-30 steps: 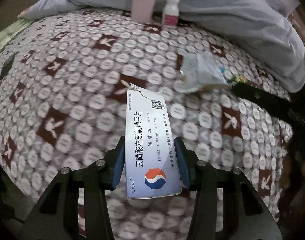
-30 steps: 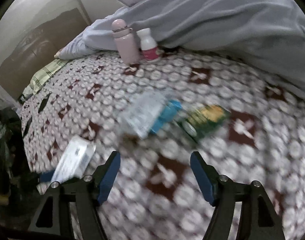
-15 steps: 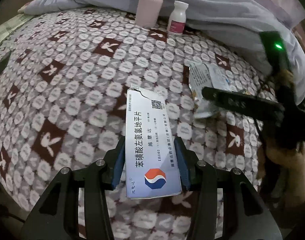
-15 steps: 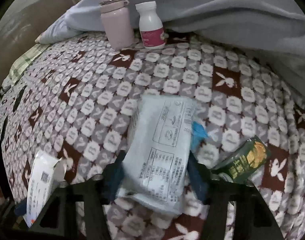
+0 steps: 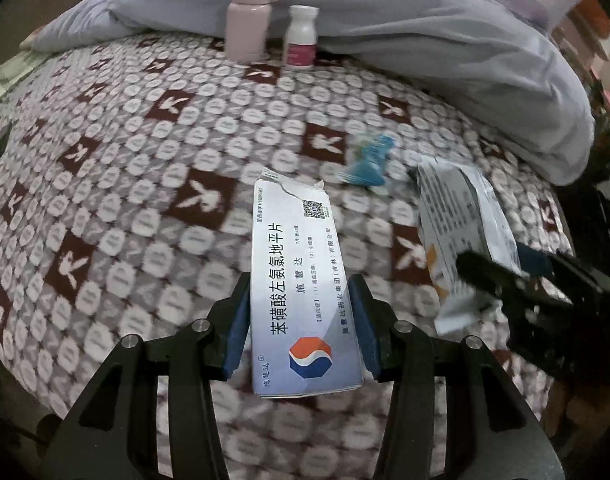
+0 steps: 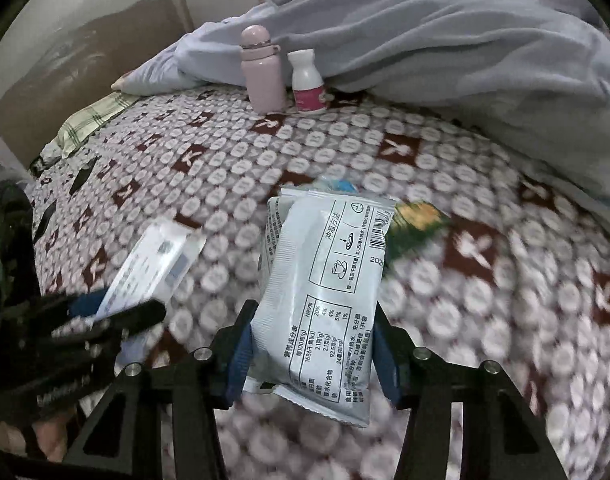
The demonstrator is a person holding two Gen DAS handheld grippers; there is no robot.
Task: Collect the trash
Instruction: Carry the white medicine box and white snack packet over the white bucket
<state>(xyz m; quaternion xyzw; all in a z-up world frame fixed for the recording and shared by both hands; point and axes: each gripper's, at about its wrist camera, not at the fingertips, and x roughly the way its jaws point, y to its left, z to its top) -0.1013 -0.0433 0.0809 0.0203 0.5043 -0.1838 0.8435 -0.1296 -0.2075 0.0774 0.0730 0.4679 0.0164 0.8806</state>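
A bed (image 5: pixel 117 184) with a maroon-and-grey rabbit-print cover fills both views, and a pale blue duvet (image 6: pixel 445 40) is bunched along its far side. Against that duvet a pink bottle (image 6: pixel 263 72) stands upright, with a white pill bottle (image 6: pixel 307 82) just beside it.

The right gripper (image 6: pixel 311 354) holds a pale grey sachet (image 6: pixel 325 280) between its blue pads; its jaws have just been closing and now clamp the lower part of the packet, which sticks out forward past the fingertips and hangs above the cover (printed panel facing the camera). The left wrist view shows this same sachet at its right edge, in the dark jaws.

The left gripper (image 5: pixel 301 334) is clenched on a white medicine box (image 5: pixel 301 280), the pads pressing its two long sides near the end with the red-and-blue logo, while the torn end points away toward the bottles.

On the cover beyond the sachet lie a green wrapper (image 6: pixel 419 226) and a small blue wrapper (image 5: pixel 371 162), both blurred and apart from either pair of jaws.
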